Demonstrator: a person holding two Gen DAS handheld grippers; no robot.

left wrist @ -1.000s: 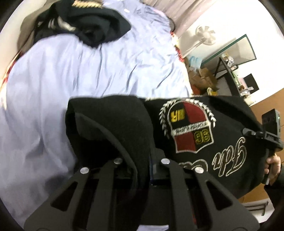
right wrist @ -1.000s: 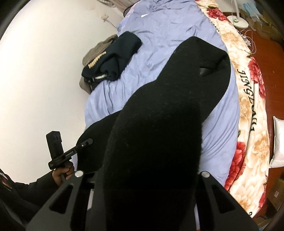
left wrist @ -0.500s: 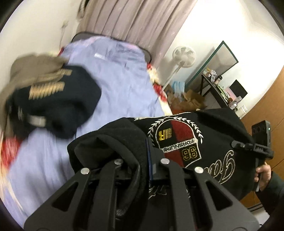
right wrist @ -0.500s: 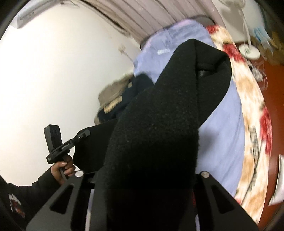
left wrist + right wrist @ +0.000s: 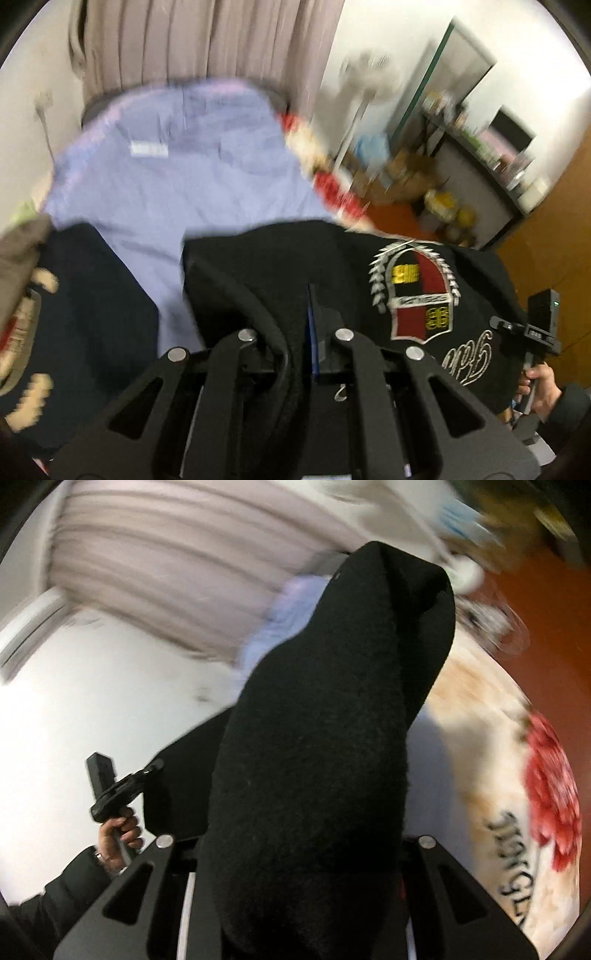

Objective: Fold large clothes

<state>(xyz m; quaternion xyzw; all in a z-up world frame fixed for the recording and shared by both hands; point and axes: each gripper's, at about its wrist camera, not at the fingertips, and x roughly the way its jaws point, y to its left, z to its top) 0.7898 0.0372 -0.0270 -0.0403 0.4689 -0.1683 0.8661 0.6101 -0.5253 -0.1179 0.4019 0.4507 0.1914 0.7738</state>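
A large black sweatshirt (image 5: pixel 413 288) with a red and black crest and cream script hangs in the air between both grippers. My left gripper (image 5: pixel 295 328) is shut on its thick black edge. In the right wrist view the black fabric (image 5: pixel 325 760) drapes over my right gripper (image 5: pixel 295 849) and hides its fingertips; it is shut on the cloth. The right hand-held gripper shows at the far right of the left wrist view (image 5: pixel 535 332). The left one shows in the right wrist view (image 5: pixel 110 786).
A bed with a lilac sheet (image 5: pixel 177 173) lies ahead, with a floral quilt (image 5: pixel 498 775) along its side. A dark navy garment (image 5: pixel 85 314) and a brown one (image 5: pixel 18 251) lie at the left. A fan (image 5: pixel 369 77), desk and boxes stand at the right.
Both grippers have swung upward with the sweatshirt; the views now tilt toward the curtain and headboard. The sweatshirt stays held in both.
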